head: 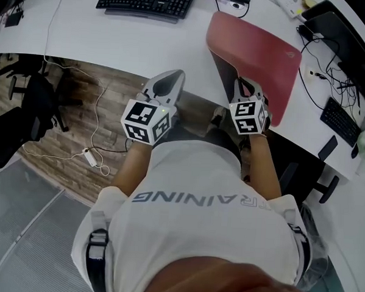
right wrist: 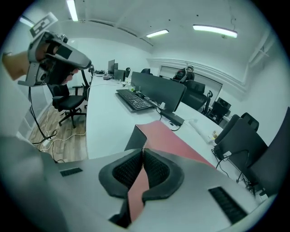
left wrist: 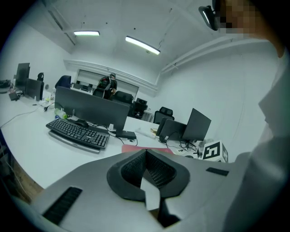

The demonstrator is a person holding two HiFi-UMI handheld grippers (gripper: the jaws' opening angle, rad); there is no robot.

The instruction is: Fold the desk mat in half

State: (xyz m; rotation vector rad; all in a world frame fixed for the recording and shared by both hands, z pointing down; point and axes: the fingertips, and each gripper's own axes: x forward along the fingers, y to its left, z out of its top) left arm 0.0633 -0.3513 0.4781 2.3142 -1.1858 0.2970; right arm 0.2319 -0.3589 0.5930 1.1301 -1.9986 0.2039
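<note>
Two pairs of jaws together: right gripper (head: pixel 245 86) clamps the red desk mat (head: pixel 261 49), which stretches toward upper right; left gripper (head: pixel 172 78) empty alongside.

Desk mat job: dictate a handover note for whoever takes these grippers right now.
Right gripper: jaws shut on the near end of the red desk mat, holding it up off the white desk; the dark underside shows.
Left gripper: jaws together, empty, off to the mat's left.
Done: one end gripped and raised.
Left: carry that end over to the far end and lay it flat.
</note>
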